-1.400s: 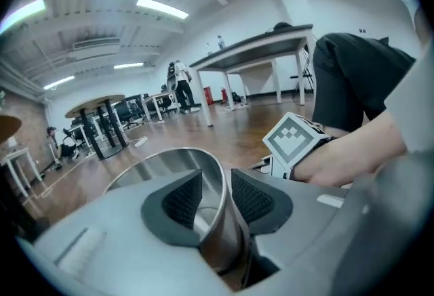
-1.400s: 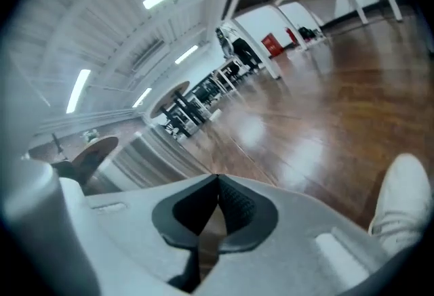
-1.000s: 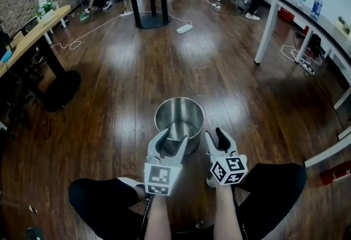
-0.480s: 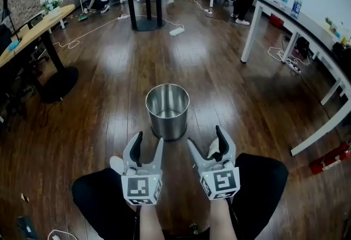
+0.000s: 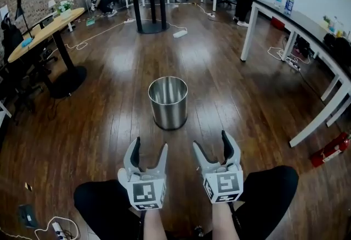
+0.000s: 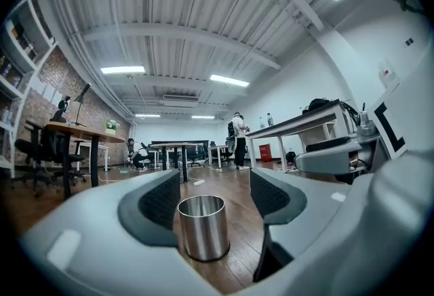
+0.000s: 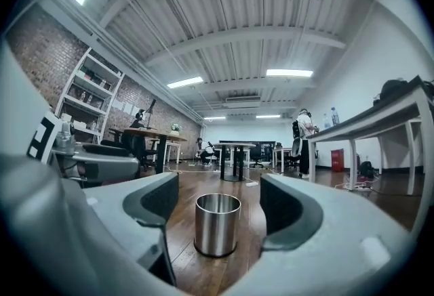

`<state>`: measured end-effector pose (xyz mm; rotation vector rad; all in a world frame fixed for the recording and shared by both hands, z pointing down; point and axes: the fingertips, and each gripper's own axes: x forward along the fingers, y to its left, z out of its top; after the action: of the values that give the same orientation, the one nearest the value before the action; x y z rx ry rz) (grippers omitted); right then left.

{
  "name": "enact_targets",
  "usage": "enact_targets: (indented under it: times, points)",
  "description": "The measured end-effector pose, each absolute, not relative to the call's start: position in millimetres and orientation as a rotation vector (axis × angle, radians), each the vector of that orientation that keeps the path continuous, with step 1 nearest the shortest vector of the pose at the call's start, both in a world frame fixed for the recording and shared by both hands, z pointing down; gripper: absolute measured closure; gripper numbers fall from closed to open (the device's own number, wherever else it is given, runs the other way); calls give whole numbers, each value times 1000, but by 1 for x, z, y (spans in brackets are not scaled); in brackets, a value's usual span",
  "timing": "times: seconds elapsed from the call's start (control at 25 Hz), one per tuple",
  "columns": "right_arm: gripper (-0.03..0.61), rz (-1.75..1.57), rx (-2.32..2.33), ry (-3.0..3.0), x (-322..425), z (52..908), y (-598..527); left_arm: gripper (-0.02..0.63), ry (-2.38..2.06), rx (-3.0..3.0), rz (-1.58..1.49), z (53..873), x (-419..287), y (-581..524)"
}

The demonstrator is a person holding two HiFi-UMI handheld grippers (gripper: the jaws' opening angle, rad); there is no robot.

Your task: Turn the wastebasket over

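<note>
The steel wastebasket (image 5: 168, 102) stands on the wooden floor (image 5: 109, 85), well apart from both grippers, which hang side by side on the near side of it and touch nothing. The left gripper (image 5: 149, 146) has its jaws opening, and the right gripper (image 5: 212, 144) gapes wide. Each frames the wastebasket in its gap from afar, with nothing held. The forearms behind them run out of view, and the wastebasket's inner bottom is only a dim sheen. It stands upright, mouth up, long axis vertical.
</note>
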<state>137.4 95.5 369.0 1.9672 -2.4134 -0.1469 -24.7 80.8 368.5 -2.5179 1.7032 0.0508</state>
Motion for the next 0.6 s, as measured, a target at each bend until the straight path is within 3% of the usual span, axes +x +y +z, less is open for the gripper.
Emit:
enact_targets:
  times: [0.6]
  points:
    - [222, -126, 1984, -2449, 149, 356, 152, 270, 1679, -2504, 24, 356, -11, 143]
